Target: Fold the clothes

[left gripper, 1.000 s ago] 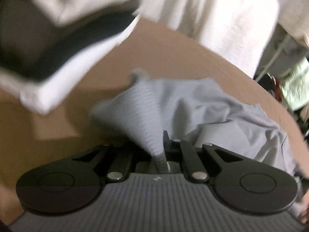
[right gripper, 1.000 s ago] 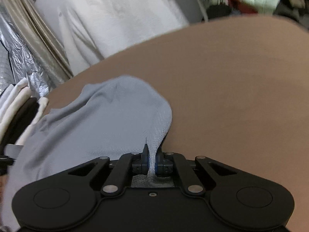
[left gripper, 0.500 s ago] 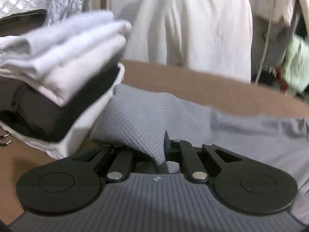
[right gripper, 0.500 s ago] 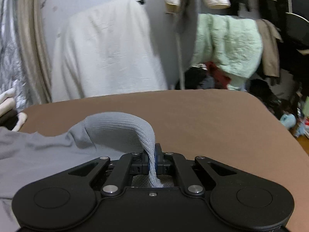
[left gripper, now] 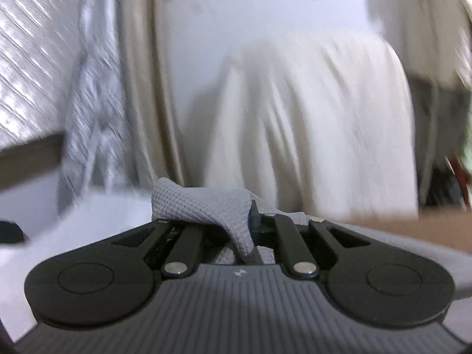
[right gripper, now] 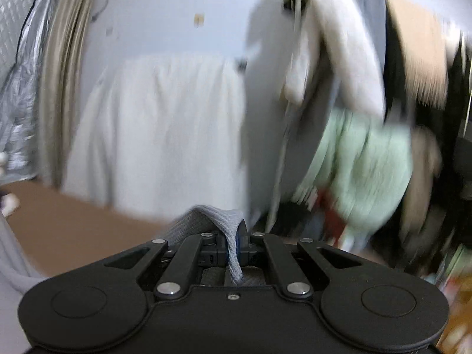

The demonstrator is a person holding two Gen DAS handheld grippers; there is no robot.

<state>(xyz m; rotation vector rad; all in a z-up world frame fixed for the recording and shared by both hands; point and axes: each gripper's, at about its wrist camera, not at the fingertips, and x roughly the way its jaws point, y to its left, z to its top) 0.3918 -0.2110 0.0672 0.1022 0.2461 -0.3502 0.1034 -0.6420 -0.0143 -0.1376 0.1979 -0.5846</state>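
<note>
My left gripper [left gripper: 247, 230] is shut on a bunched edge of a grey knit garment [left gripper: 203, 206], held high with the rest of it hanging out of sight below. My right gripper [right gripper: 234, 242] is shut on another edge of the same grey garment [right gripper: 212, 218]; more of it shows at the left edge of the right wrist view [right gripper: 11, 265]. Both views are blurred and point at the back wall.
The brown table [right gripper: 73, 224] shows low in the right wrist view and at the right of the left wrist view [left gripper: 419, 227]. A white cloth-draped chair [left gripper: 318, 129] stands behind it. A folded white stack [left gripper: 59, 236] lies at left. Hanging clothes [right gripper: 365, 159] fill the right.
Both grippers have risen and tilted upward with the grey garment in them. The table, the spread garment and the folded stack have dropped almost out of view.
</note>
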